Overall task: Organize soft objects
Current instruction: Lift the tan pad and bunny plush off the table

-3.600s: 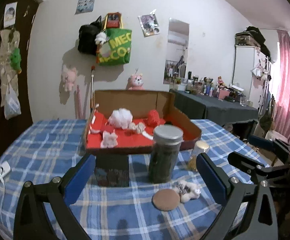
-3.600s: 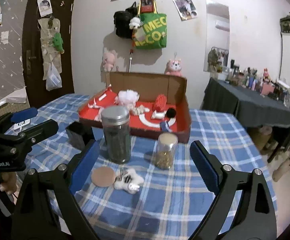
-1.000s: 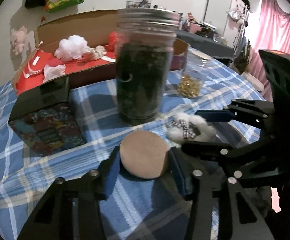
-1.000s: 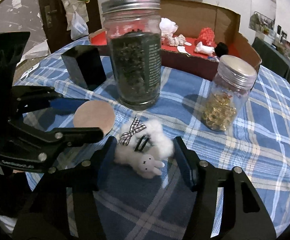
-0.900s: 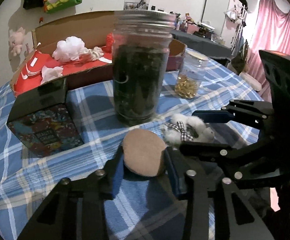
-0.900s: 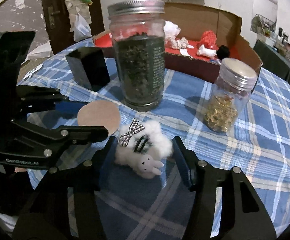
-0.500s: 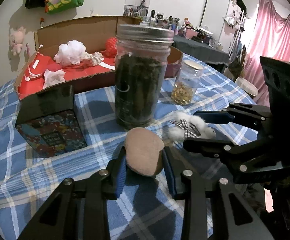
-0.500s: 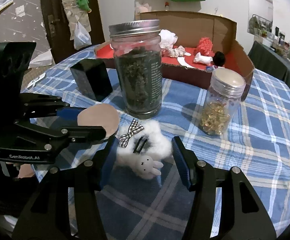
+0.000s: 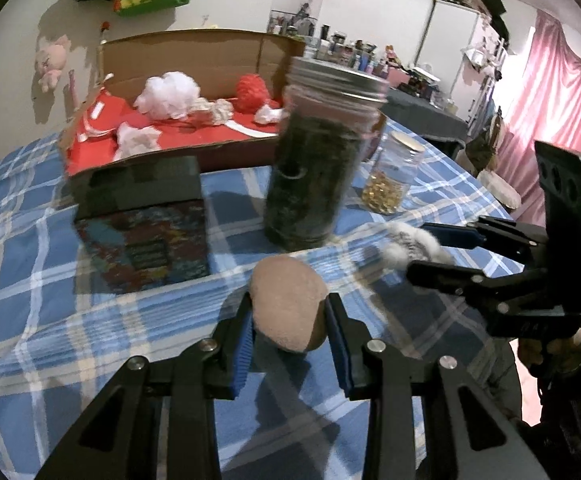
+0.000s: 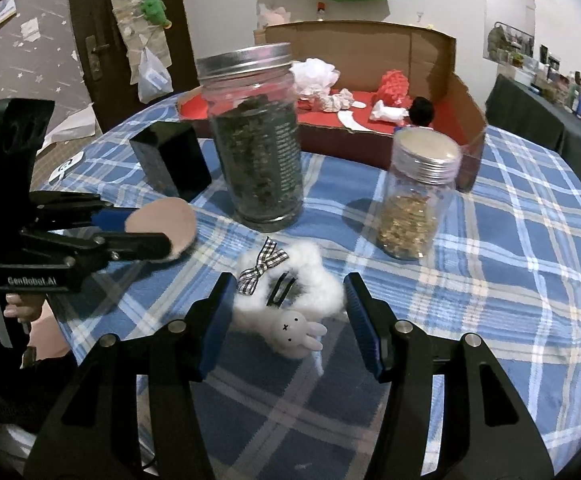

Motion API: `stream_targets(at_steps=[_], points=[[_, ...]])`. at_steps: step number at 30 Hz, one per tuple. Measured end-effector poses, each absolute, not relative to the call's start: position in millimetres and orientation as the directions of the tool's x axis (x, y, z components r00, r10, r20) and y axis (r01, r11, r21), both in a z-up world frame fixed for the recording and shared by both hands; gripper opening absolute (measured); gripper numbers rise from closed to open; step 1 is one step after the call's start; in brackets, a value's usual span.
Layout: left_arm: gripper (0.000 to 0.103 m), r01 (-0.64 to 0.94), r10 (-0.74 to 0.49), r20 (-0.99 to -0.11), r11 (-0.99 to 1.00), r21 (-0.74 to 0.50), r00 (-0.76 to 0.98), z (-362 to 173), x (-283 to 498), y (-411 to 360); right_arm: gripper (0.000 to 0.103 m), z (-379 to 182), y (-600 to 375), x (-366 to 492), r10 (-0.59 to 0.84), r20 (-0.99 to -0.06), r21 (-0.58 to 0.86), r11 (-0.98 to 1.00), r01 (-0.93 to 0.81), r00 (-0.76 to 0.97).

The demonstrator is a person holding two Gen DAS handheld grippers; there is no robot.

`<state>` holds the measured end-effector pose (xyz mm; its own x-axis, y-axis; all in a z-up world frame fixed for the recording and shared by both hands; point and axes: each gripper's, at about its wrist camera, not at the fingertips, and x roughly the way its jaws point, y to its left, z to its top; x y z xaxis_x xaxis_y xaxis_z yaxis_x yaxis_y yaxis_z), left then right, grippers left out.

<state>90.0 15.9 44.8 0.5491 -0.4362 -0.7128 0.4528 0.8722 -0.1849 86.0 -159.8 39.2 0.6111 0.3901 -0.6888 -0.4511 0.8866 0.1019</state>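
Observation:
My left gripper (image 9: 288,320) is shut on a round tan powder puff (image 9: 288,308) and holds it above the blue checked tablecloth (image 9: 30,280); the puff also shows in the right wrist view (image 10: 162,224). My right gripper (image 10: 288,312) is closed around a white fluffy scrunchie (image 10: 310,276) with a checked bow and a small bunny charm (image 10: 294,330), lifted off the cloth. The scrunchie shows blurred in the left wrist view (image 9: 414,244). A cardboard box with a red lining (image 10: 450,92) stands behind, holding white and red soft items.
A tall jar of dark contents (image 10: 256,140) and a small jar of gold bits (image 10: 414,200) stand between the grippers and the box. A black tin (image 9: 142,228) stands left of the tall jar. A dark side table (image 10: 530,116) stands at the right.
Both grippers came down from a high view, closed on the puff and the scrunchie, and have lifted them off the cloth. The puff is squeezed narrower than a second ago.

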Motion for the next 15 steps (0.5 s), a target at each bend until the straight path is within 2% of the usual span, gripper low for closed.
stream_targets(at_steps=[15], points=[[0.036, 0.333, -0.365, -0.716, 0.923, -0.194, 0.595, 46, 96, 71, 0.054, 46, -184, 86, 0.348, -0.695, 0.099, 0.913, -0.396, 0.630]])
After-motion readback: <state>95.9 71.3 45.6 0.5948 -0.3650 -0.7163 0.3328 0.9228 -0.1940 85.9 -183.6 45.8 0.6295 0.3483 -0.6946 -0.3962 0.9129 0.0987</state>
